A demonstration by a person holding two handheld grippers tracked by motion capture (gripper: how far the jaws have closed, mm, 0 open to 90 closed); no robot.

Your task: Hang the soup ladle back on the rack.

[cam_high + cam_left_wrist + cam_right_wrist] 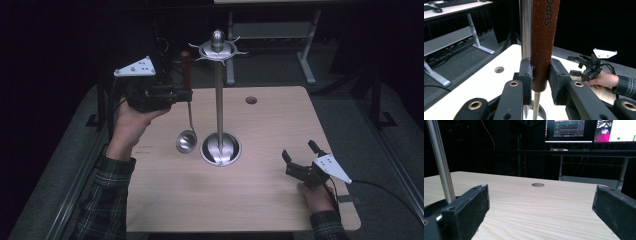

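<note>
Black jaws of the left gripper (540,77) sit closest in the left gripper view, closed from both sides on the reddish-brown handle of a ladle (543,45), with the pads pressing its lower end. Held that way the ladle hangs upright, bowl downward, just left of the chrome stand's pole (219,100) and above the table (200,200); in the high view its bowl (186,142) looks close beside the stand's round base (220,149). I'd say gripping the handle near its bottom leaves the top end free, which makes sense if the ladle is meant for one of the hooks on the crown (218,49) at the pole's top. It stands at about the height of the gripper, well below those hooks, so the hanging looks not yet done. Over at the near right corner the right gripper (300,156) rests low on the table in the person's hand, jaws spread wide with nothing between them, apparently parked well apart from the stand.
</note>
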